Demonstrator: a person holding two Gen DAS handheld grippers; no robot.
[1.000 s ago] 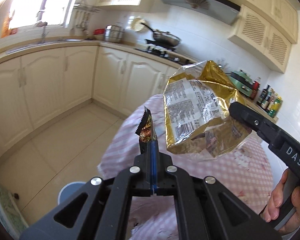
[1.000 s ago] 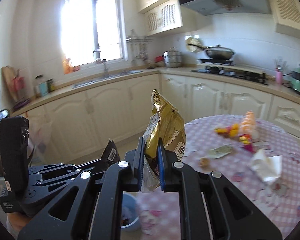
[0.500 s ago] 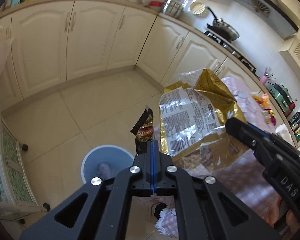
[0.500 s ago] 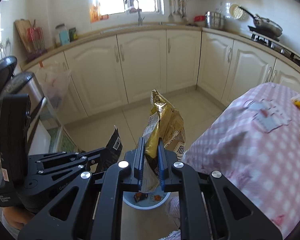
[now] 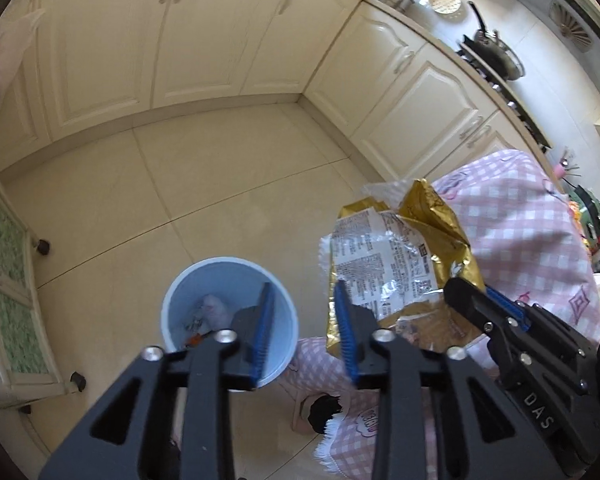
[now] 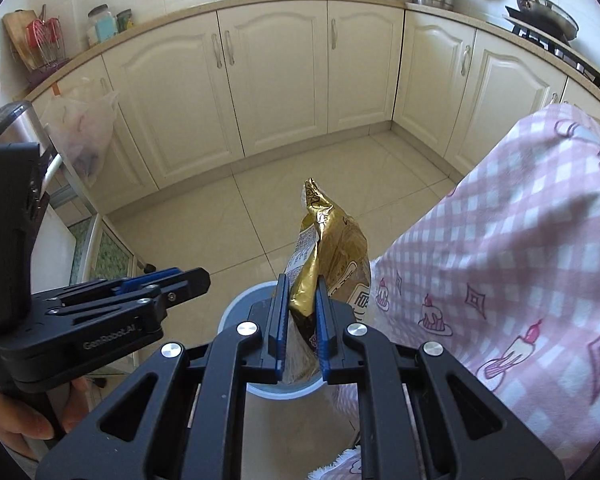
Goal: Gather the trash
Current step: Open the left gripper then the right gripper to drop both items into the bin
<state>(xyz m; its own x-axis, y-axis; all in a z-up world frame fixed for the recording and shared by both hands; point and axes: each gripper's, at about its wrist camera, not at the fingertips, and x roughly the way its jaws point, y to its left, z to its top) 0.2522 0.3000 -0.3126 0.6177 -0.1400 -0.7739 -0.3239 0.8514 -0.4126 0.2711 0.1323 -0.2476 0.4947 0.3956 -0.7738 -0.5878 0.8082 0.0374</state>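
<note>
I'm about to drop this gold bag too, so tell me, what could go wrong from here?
1. The gold bag looks wide next to the blue bin. Its crumpled top may catch the rim and tip out onto the floor.
2. The bag hangs close to the pink tablecloth, so it might snag there when the right gripper lets go.
3. The left gripper, its jaws opening with nothing between them, hovers over the bin and could block the drop.

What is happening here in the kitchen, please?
A person is collecting trash with a tool in each hand. The left tool hangs above the blue bin on the floor, its jaws opening with nothing between them. The right tool is clamped on a crumpled gold snack bag beside the pink checked tablecloth, not yet dropped.
</note>
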